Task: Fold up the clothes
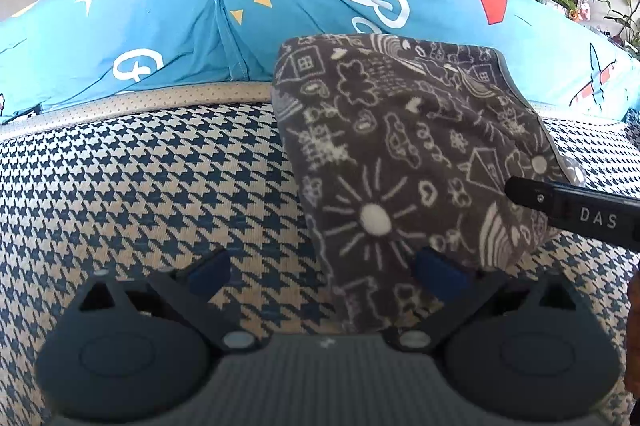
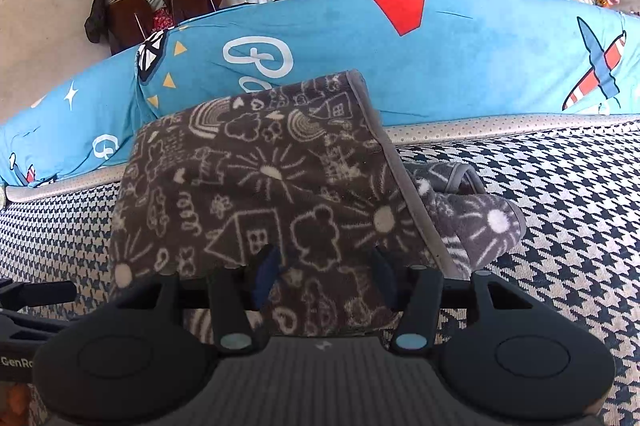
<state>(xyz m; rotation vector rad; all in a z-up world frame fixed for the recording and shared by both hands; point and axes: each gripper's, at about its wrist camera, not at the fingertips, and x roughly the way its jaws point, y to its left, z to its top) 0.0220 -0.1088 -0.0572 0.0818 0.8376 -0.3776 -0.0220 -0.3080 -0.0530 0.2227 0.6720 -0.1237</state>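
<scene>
Tongs: left gripper (image 1: 324, 270) spread wide, bundle's near corner between the pads; right gripper (image 2: 324, 272) half-spread over the bundle, gripping nothing.
Garment: grey doodle-print fleece (image 2: 256, 201) folded thick on houndstooth cushion (image 2: 540, 226).
Left: loose flap at 3 o'clock needs tucking.

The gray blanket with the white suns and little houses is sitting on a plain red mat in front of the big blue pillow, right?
Not quite: the mat isn't plain red, it has a dark blue and cream houndstooth check. The right wrist view shows it clearly. The rest holds: the gray blanket with white suns and houses sits on it, in front of the big blue pillow.
</scene>
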